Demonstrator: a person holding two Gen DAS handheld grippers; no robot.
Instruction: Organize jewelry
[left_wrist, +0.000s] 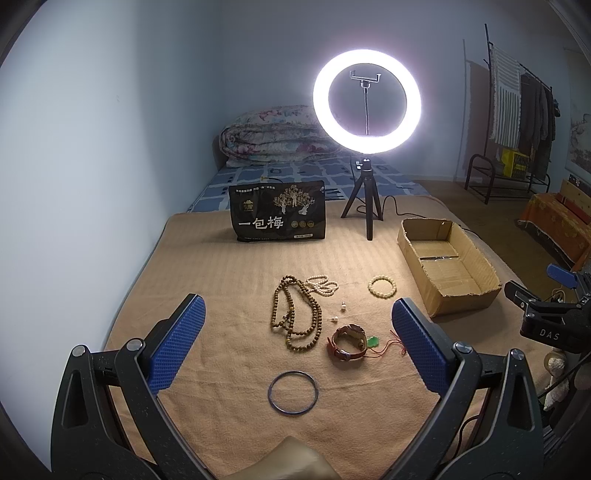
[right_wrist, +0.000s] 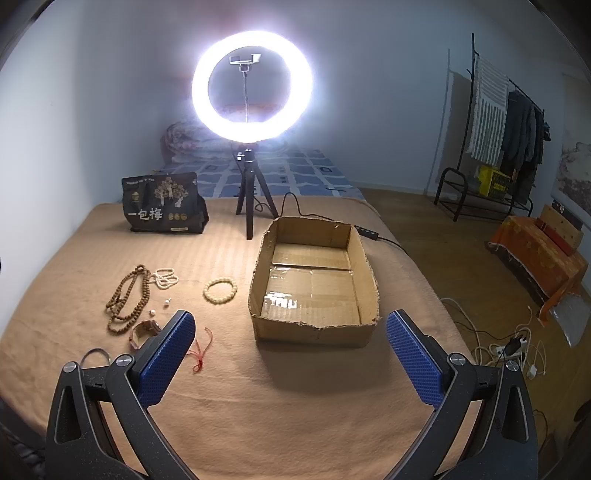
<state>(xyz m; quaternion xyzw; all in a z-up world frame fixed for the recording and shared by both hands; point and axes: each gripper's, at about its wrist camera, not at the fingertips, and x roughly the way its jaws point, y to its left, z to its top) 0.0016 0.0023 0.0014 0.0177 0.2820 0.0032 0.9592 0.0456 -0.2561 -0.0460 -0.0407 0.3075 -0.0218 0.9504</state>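
Observation:
Jewelry lies on a tan blanket: a long brown bead necklace, a white pearl strand, a cream bead bracelet, two small pearl earrings, a brown-strapped watch beside a green pendant on red cord, and a thin dark bangle. My left gripper hangs open above them, empty. An empty cardboard box sits right of the jewelry. My right gripper is open and empty in front of the box; it shows at the right edge of the left wrist view.
A lit ring light on a tripod stands at the back, its cable running behind the box. A black snack bag stands left of it. Folded quilt behind. Clothes rack and floor cables lie to the right.

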